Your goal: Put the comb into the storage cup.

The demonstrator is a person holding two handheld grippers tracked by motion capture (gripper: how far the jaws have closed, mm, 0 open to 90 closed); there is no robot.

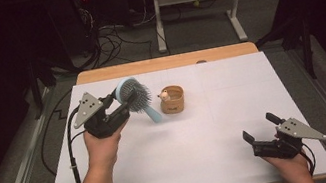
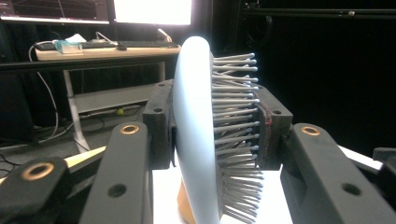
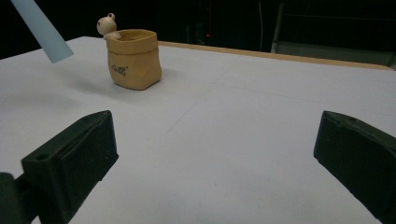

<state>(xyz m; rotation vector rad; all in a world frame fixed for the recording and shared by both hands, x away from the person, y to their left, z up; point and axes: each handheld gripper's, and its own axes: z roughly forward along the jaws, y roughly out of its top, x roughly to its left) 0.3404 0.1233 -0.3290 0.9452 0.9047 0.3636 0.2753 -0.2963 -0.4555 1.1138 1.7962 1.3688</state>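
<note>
Jaws first, from the high view: on my left gripper [image 1: 121, 110] they are clenched on the head of the pale blue hairbrush [image 1: 135, 98], which I hold lifted off the white bench [image 1: 203, 160] over its left part. Its bristles face toward the middle of the bench and its handle slants down to the right, ending close to the tan pouch-shaped cup [image 1: 173, 100], with a small gap between them. That cup stands upright near the bench's middle, a little cream figure [image 1: 164, 95] perched at its left rim. My right gripper [image 1: 262, 131] sits low at the near right corner, jaws spread apart with nothing between them, well apart from both brush and cup. A hand wraps each gripper body from below, forearms coming in from the bottom edge.

From the left gripper view, I see the hairbrush [image 2: 198, 135] edge-on between my two black jaws: one pad presses the smooth back, the other pushes into the grey bristles, which bend against it. A sliver of the cup [image 2: 183, 205] shows below the brush.

From the right gripper view, my jaws stand wide at the lower corners with bare white bench [image 3: 243, 154] between them. Farther off, the cup [image 3: 133, 58] stands upright with dark lettering on its side and the figure [image 3: 107, 25] peeking over the rim. Only the tip of the brush handle [image 3: 42, 30] hangs in at the upper left, clear of the bench
</note>
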